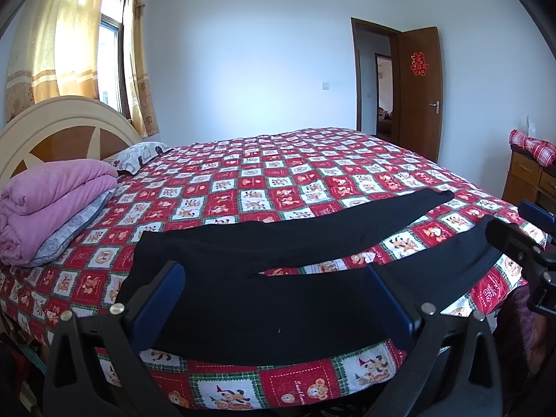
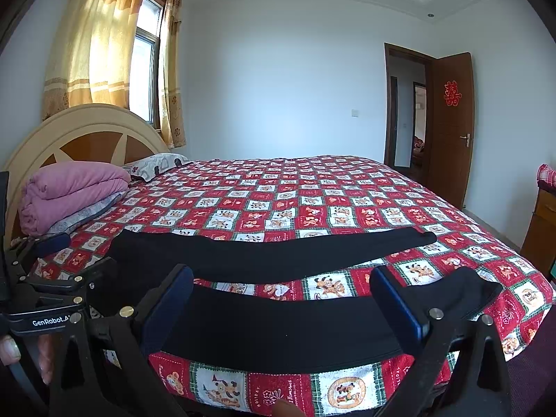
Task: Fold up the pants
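Black pants (image 1: pixel 278 278) lie spread flat on the bed (image 1: pixel 278 173) near its front edge, legs apart and pointing right. Left gripper (image 1: pixel 274 299) and right gripper (image 2: pixel 281 302) hover above them, fingers (image 2: pixel 166 305) spread wide, holding nothing.

You've got black pants (image 1: pixel 264 278) (image 2: pixel 278 316) flat on the bed, unfolded, legs spread apart toward the right, waist at left, near leg along the bed's front edge.

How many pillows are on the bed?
2, both by the headboard: a grey one under the pink quilt, and a patterned one farther back. More may be hidden.
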Tool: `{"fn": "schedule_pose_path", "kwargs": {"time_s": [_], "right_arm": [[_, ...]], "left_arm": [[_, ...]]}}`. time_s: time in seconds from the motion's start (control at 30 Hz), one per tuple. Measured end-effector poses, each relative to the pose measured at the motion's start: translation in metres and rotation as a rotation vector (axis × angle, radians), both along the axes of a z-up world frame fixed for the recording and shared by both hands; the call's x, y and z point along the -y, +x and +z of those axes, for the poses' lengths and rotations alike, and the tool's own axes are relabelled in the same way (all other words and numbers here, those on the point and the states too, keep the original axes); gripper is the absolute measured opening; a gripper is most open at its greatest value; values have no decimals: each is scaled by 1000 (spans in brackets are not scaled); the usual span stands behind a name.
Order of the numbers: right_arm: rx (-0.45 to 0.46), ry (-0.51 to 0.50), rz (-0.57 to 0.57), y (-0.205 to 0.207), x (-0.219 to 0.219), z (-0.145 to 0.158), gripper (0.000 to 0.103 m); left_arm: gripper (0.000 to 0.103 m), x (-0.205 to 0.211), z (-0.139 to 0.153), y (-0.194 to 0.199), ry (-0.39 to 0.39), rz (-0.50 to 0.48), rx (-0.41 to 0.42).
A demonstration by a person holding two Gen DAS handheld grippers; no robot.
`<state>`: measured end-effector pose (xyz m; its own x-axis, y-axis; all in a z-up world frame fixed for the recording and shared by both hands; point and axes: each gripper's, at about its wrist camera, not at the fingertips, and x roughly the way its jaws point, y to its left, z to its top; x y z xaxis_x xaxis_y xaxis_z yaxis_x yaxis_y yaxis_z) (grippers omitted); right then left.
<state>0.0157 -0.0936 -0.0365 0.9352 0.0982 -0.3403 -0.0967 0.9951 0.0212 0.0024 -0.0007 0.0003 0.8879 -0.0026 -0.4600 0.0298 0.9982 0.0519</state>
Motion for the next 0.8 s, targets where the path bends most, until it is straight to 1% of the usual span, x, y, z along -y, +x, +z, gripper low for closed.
{"fn": "schedule_pose_path", "kwargs": {"time_s": [0.8], "right_arm": [[-14,-7,3,1,0,-5,102]], "left_arm": [[103,1,0,-1,-9,0,4]]}}
